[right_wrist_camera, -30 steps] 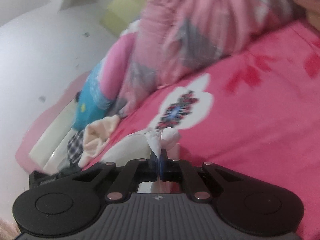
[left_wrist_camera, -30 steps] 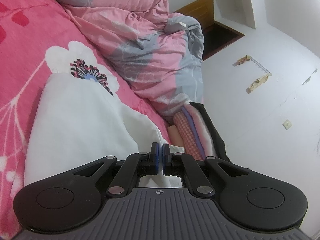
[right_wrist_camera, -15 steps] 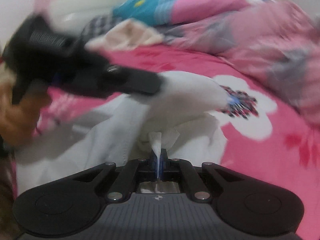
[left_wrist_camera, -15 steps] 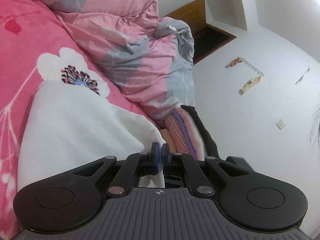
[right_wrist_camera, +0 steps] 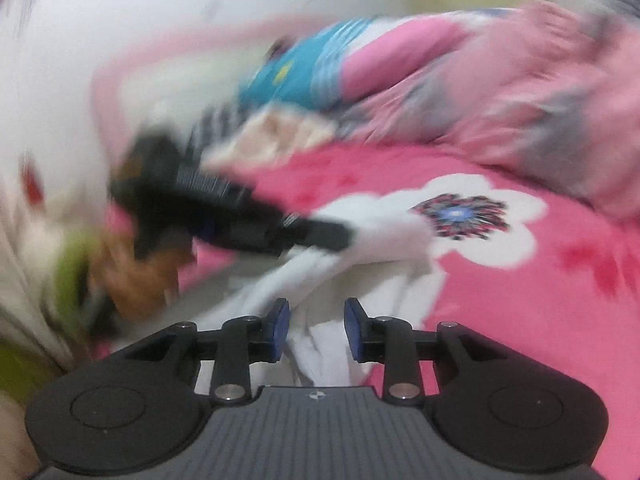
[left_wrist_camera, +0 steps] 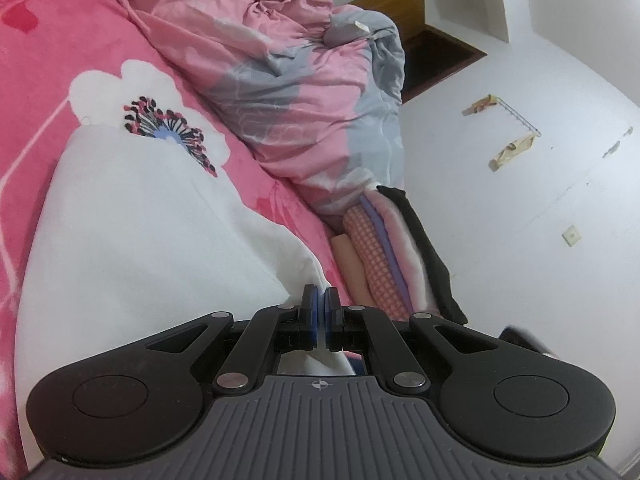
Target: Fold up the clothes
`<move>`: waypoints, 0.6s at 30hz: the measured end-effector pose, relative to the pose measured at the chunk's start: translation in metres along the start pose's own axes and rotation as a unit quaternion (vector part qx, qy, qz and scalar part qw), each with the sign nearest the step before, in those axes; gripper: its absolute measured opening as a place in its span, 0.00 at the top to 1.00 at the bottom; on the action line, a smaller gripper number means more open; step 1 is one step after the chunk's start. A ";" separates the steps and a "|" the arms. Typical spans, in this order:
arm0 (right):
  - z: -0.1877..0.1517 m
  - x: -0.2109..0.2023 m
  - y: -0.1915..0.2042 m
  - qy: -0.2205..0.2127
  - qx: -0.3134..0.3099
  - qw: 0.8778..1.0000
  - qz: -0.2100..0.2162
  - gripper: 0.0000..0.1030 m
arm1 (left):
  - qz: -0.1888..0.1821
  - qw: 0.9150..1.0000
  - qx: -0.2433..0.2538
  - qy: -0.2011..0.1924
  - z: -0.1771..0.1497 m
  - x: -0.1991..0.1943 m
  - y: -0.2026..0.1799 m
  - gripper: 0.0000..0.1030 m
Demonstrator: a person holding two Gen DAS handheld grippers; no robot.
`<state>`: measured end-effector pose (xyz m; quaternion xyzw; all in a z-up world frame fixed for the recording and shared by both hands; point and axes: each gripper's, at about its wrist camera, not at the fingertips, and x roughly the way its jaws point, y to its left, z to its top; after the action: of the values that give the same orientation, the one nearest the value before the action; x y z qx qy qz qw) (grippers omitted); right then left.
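White garment [left_wrist_camera: 132, 240] is spread on the pink bed [left_wrist_camera: 60, 52]. My left hand-held gripper [left_wrist_camera: 320, 312] is clenched on its near edge; my right hand-held gripper [right_wrist_camera: 316, 324] hangs released over bunched cloth. My tip: keep that left pinch taut and low so the fold lands flat, well away from the quilt [left_wrist_camera: 304, 92].
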<state>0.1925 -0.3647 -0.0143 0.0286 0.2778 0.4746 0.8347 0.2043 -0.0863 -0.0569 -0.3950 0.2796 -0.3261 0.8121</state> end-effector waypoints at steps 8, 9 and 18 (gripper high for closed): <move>-0.011 0.001 -0.029 -0.007 0.093 0.996 -0.002 0.87 | -0.007 1.000 -0.011 -0.007 0.001 -0.005 -0.003 0.99; -0.009 0.006 -0.027 -0.002 0.083 0.997 0.009 0.88 | -0.008 1.000 -0.012 -0.007 0.001 -0.005 -0.004 0.99; 0.002 0.044 -0.002 0.091 -0.049 0.993 0.053 0.89 | -0.019 0.999 -0.030 -0.010 0.006 -0.004 -0.005 0.99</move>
<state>0.2122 -0.3301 -0.0325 -0.0412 0.3275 0.5316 0.7800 0.2043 -0.0828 -0.0485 -0.4278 0.2736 -0.3290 0.7961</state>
